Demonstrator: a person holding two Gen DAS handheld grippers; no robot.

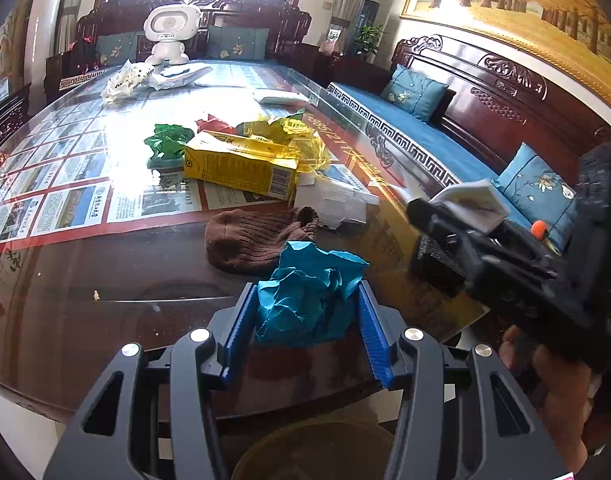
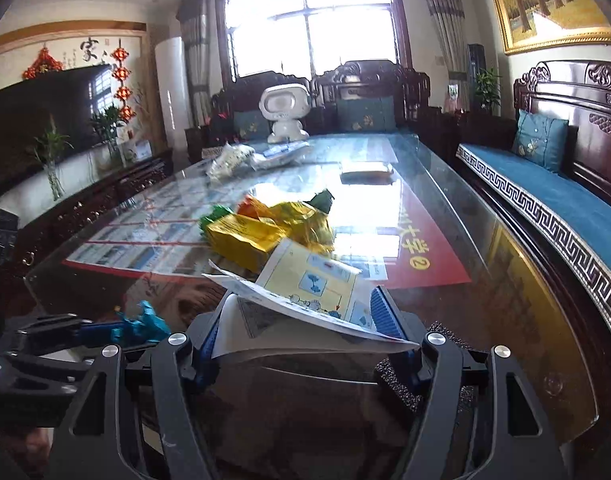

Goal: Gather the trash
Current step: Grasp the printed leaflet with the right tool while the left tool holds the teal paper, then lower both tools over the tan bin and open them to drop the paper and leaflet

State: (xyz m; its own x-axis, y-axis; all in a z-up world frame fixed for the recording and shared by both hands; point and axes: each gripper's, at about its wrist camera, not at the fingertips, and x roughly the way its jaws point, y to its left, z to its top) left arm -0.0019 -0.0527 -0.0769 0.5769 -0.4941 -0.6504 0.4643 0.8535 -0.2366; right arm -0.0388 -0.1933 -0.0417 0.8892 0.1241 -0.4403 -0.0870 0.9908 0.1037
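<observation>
My left gripper (image 1: 305,312) is shut on a crumpled blue paper (image 1: 309,296) and holds it above the near edge of the glass-topped table (image 1: 105,280). It also shows in the right wrist view (image 2: 139,326). My right gripper (image 2: 301,320) is shut on a folded printed leaflet (image 2: 305,300), seen at the right in the left wrist view (image 1: 471,200). On the table lie a yellow carton (image 1: 241,164), yellow plastic wrap (image 1: 293,136), green (image 1: 167,142) and red (image 1: 213,123) crumpled paper, white paper (image 1: 333,200) and a brown knit sock (image 1: 257,236).
A round bin (image 1: 313,452) stands below the table's near edge. A white toy robot (image 1: 169,34) and white bags (image 1: 125,80) sit at the far end. A wooden sofa with blue cushions (image 1: 445,136) runs along the right. A TV (image 2: 41,120) stands at the left.
</observation>
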